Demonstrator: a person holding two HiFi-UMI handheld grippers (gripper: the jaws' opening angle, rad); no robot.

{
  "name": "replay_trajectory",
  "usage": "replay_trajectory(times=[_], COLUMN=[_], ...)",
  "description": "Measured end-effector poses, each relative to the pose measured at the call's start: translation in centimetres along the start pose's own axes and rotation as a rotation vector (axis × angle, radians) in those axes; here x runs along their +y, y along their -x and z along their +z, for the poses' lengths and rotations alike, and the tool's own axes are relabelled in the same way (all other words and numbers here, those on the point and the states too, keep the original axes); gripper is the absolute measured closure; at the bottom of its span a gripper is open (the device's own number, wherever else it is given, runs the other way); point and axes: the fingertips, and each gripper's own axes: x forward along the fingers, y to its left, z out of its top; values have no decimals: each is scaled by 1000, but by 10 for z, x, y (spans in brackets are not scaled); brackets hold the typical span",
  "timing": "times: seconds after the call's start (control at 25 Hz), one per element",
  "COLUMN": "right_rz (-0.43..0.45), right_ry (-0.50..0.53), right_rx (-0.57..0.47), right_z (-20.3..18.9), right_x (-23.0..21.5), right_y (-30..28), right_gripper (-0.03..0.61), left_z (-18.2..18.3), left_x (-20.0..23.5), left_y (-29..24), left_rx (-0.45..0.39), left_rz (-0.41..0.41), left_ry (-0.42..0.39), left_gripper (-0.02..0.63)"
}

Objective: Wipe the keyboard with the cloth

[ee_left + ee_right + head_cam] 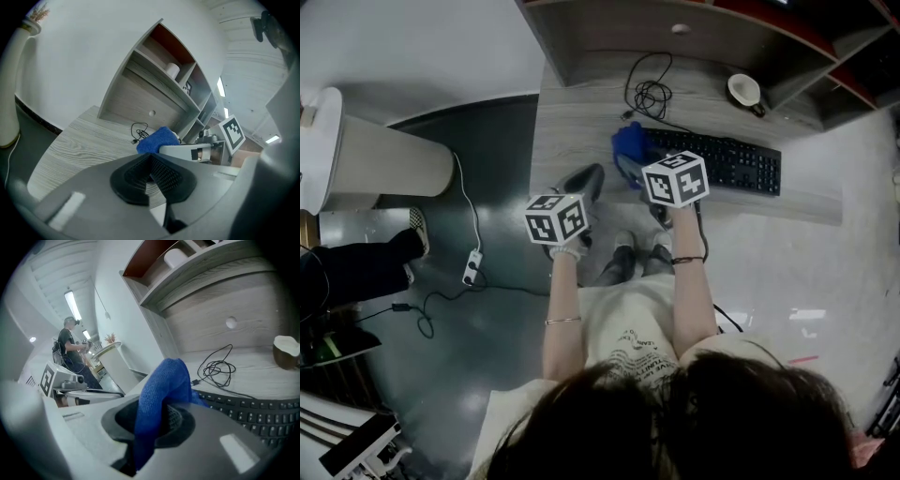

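Person's head lowest; right gripper clamps blue cloth at keyboard left end; left gripper closed, empty, over desk.

Bright, even indoor light from long white ceiling strip lamps; pale glare patches on the glossy light floor. Both gripper views bulge fisheye-fashion, corners black; the grey left hand-held gripper looms soft, unfocused.
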Motion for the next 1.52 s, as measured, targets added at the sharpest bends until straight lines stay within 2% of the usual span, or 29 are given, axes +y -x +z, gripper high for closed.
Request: replay_trajectory(times=[0.4, 0.64, 1.04, 1.36, 1.52], right_rz=[-5, 31, 118, 164, 178], right_ry=[1, 21, 102, 159, 175], right_rx=[-58, -105, -188, -288, -325], right_z=[5, 13, 37, 60, 66], right_x=[11, 18, 27, 31, 31], right_y=[5, 17, 55, 87, 98], right_gripper=[518, 518, 518, 518, 518], left_z=[8, 15, 50, 71, 76], left_x=[1, -6, -46, -76, -85], left_y=[8, 13, 17, 20, 18], left_rx=[-19, -58, -199, -265, -265], left_rz=[-38, -42, -56, -88, -97], left_ry=[-44, -60, -116, -187, -223], left_gripper=[612, 612, 612, 612, 612])
